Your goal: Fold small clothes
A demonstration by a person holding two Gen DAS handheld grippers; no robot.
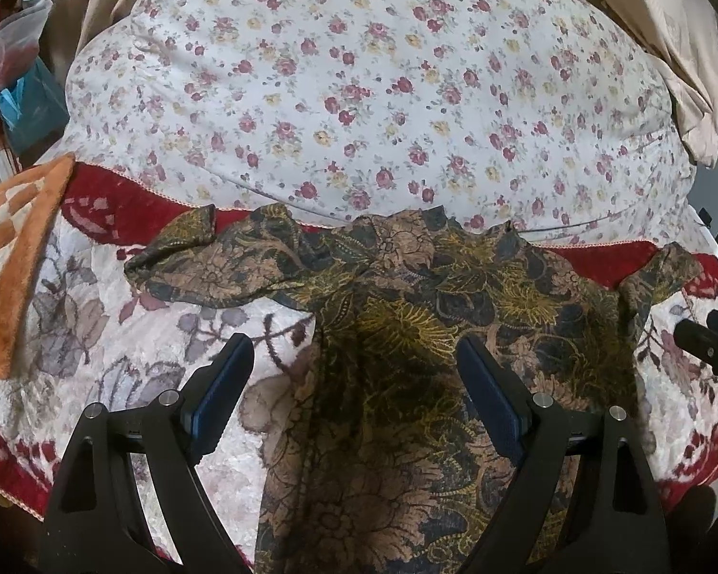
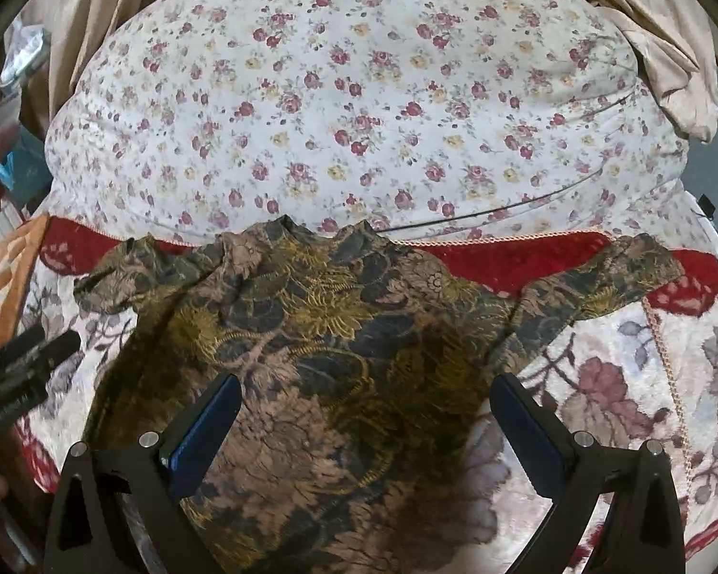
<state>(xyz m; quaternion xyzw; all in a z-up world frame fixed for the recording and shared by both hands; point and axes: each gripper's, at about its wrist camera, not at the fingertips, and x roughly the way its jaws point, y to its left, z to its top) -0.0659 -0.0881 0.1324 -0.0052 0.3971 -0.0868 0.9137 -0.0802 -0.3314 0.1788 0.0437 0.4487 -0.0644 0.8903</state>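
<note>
A small dark shirt (image 1: 407, 335) with brown and yellow flowers lies spread flat on a flowered blanket (image 1: 119, 335), sleeves out to both sides. The left tongs (image 1: 354, 349) hang wide open above its left edge, gripping nothing. The right tongs (image 2: 366, 390) are also wide open and empty, over its right half. Beyond both, past the collar, sits a rose-print cushion (image 2: 359, 95). No brand, label or writing can be read anywhere.
</note>
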